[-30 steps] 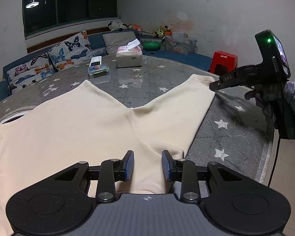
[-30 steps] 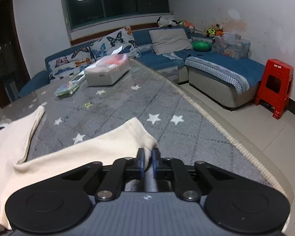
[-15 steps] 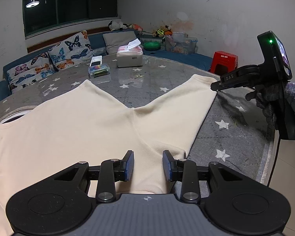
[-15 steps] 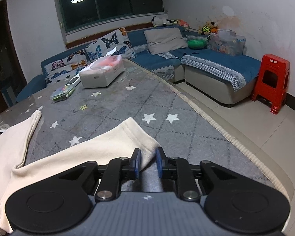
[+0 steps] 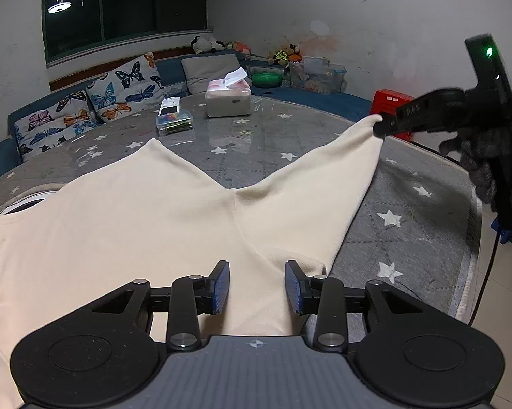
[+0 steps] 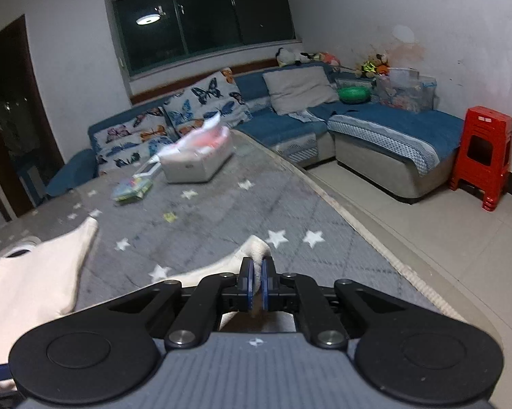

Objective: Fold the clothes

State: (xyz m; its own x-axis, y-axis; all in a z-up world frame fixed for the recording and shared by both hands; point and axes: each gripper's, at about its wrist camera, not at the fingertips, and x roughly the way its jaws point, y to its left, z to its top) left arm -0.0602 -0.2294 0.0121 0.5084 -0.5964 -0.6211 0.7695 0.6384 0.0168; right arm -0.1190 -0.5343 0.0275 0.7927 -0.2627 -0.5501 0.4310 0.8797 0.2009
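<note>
Cream trousers lie spread on the grey star-patterned table, their two legs forming a V. My left gripper hovers over the near edge by the right leg; its jaws are opening, with cloth lying below and between them, not pinched. In the left wrist view my right gripper, in a gloved hand, is shut on the far end of the right leg and holds it slightly off the table. The right wrist view shows that gripper with the cream leg end pinched between its blue pads.
A tissue box and a small plastic box stand at the table's far side. The table's edge runs close on the right. Beyond it are a blue sofa and a red stool on the tiled floor.
The right gripper opened a little, then shut on the leg end and raised it off the table. The left jaws have spread slightly wider; the left hand stayed put.
</note>
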